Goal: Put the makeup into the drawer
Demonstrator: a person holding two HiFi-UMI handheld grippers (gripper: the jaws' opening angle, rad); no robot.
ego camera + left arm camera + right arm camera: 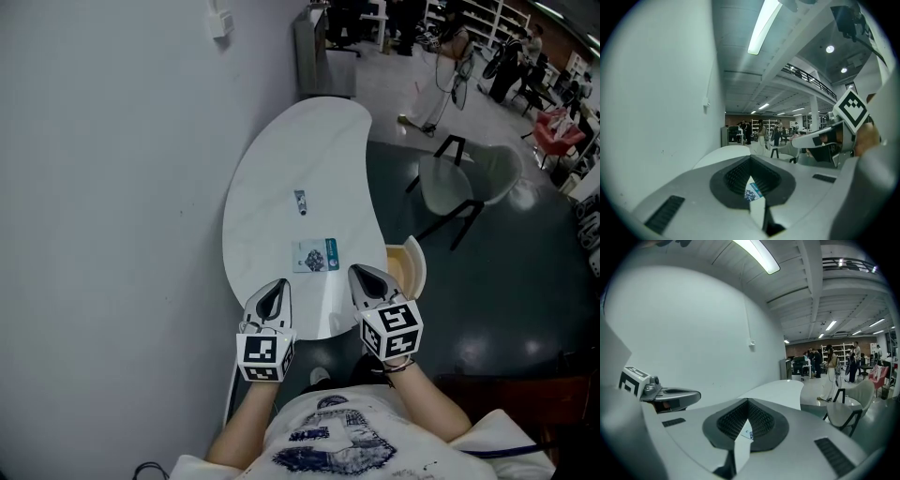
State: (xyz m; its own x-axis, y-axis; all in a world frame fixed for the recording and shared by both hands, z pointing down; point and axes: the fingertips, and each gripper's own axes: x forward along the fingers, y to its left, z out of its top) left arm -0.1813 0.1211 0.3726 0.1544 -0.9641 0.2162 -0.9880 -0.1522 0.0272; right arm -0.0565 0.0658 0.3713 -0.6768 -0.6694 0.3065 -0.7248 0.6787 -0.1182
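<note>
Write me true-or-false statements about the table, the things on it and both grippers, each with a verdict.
1. The left gripper and right gripper are both shut and empty. True.
2. The flat packet lies on the floor. False: it lies on the white table.
3. A small dark item lies on the table beyond the packet. True.
4. The white chair is tucked under the table. False: it stands apart, to the table's right in the head view.
</note>
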